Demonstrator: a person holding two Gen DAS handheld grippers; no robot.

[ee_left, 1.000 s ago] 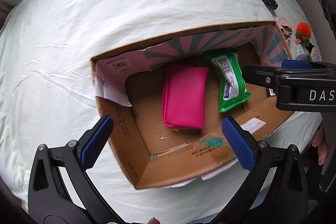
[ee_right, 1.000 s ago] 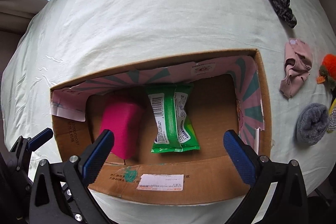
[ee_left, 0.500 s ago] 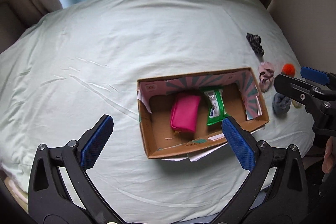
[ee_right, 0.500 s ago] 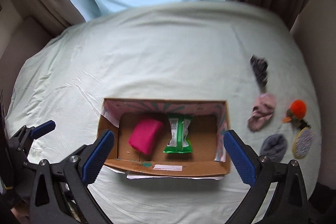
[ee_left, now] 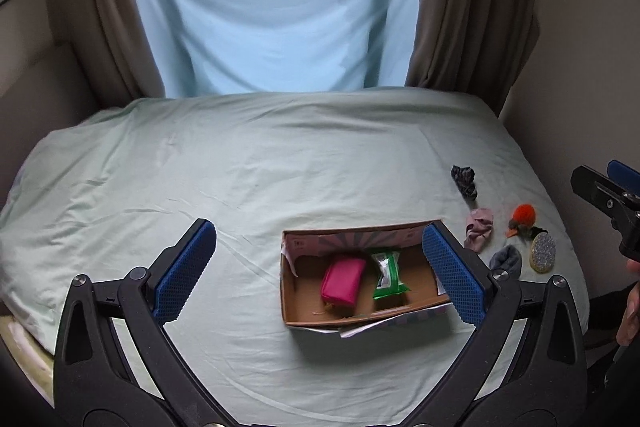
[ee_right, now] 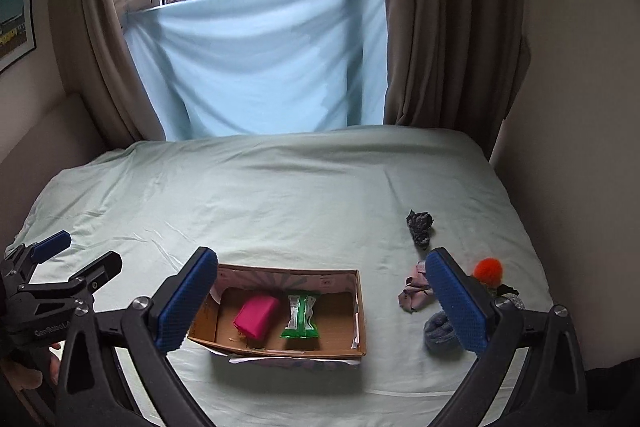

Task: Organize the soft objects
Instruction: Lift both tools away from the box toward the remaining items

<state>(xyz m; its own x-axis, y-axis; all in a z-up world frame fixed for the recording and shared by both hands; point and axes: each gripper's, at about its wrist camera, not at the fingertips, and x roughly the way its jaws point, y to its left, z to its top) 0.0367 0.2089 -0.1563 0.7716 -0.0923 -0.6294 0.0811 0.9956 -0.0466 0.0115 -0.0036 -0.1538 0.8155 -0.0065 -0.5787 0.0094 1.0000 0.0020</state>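
An open cardboard box (ee_left: pixel 292 303) (ee_right: pixel 362 323) sits on the bed near its front edge. Inside lie a pink pouch (ee_left: pixel 343 285) (ee_right: pixel 257 315) and a green wipes pack (ee_left: pixel 387 275) (ee_right: pixel 302 315). To the box's right lie a dark scrunchie (ee_left: pixel 464 180) (ee_right: pixel 419 223), a pink cloth (ee_left: pixel 478 229) (ee_right: pixel 414 291), a grey sock (ee_left: pixel 506 261) (ee_right: pixel 438 333), an orange pom-pom toy (ee_left: pixel 524 215) (ee_right: pixel 487 270) and a round glittery pad (ee_left: pixel 543 257). My left gripper (ee_left: pixel 320 273) and right gripper (ee_right: pixel 322 305) both hang open and empty, well back from the box.
The pale green bed sheet (ee_left: pixel 248 167) stretches wide behind and left of the box. A light blue cloth (ee_left: pixel 272 15) hangs over the window between brown curtains (ee_left: pixel 468 7). A wall stands close along the bed's right side (ee_right: pixel 568 147).
Both grippers have pulled up and far back from the box, so the whole bed and window now show. Box contents have not moved.
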